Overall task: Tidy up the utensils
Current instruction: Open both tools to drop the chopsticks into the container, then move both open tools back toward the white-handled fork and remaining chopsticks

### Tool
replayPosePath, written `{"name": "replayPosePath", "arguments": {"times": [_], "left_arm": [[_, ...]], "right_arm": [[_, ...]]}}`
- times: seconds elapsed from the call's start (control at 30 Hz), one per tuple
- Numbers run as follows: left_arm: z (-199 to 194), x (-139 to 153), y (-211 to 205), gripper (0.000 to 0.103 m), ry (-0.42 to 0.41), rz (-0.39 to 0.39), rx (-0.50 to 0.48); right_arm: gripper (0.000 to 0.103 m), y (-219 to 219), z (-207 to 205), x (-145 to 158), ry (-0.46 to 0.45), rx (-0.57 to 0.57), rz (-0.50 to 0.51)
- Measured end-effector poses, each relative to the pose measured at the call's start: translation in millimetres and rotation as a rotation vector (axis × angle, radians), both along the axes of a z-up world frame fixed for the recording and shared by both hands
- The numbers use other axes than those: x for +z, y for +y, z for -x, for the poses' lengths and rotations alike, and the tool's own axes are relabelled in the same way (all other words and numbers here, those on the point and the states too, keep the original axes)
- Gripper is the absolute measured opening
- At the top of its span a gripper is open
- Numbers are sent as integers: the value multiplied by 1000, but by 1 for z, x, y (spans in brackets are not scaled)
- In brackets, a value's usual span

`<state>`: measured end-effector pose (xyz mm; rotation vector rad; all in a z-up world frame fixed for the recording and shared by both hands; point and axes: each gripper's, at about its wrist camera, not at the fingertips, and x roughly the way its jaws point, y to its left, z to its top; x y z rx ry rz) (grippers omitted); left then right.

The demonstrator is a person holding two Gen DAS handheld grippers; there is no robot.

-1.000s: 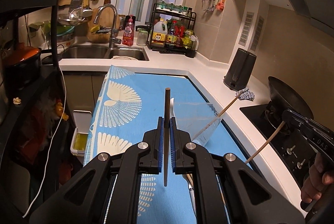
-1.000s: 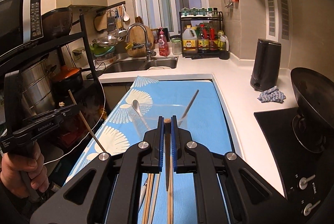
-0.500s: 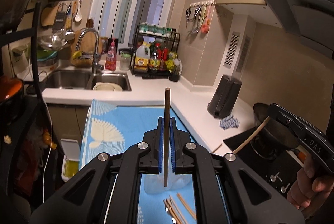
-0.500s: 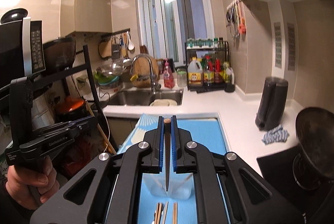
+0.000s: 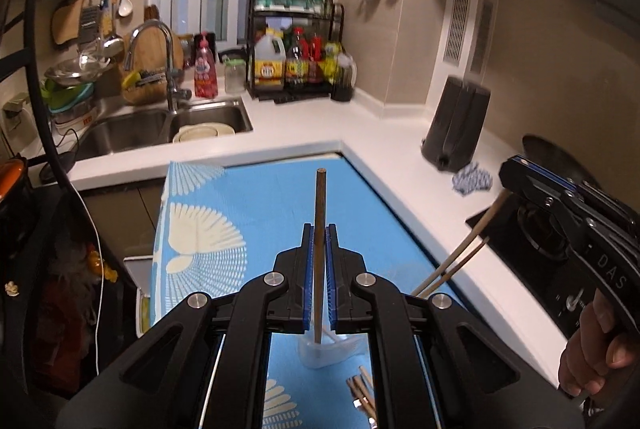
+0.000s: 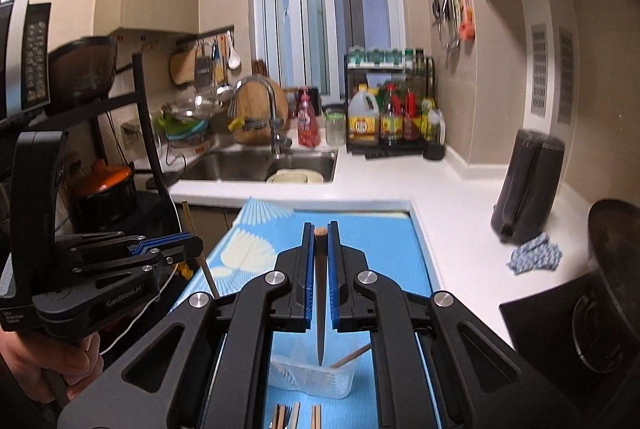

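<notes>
My left gripper is shut on a brown chopstick that stands upright between its blue pads. Its lower end hangs over a clear plastic container on the blue mat. My right gripper is shut on a second chopstick, whose pointed tip is just above the same container. One more stick leans inside the container. Loose chopsticks lie on the mat in front of it. Each gripper appears in the other's view: the right gripper, the left gripper.
White counter wraps the mat at back and right. A sink with faucet is at the back left, with a bottle rack beside it. A black appliance, blue cloth and wok are on the right. Black shelves hold an orange pot on the left.
Both grippers have drawn back and risen, each still clamping its chopstick. The container, ahead of the fingers a second ago, now sits low under them. More of the kitchen shows.
</notes>
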<state>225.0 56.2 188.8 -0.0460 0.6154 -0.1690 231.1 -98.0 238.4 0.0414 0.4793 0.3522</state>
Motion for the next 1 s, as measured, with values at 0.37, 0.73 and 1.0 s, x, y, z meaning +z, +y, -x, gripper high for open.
{"name": "replayPosePath", "arguments": {"times": [0.37,0.73,1.0], "left_arm": [[-7,-19,-15,47,63,15,-55],[82,-13,-4,47,-94,74,17],[155,-80,-18,40,-117,35,51]], "right_arm": [[28,-4,-9,-39,138,-1,57],[32,-47,76,-27,32,-30,13],[28,-59,147,-79,13,-38,-9]]}}
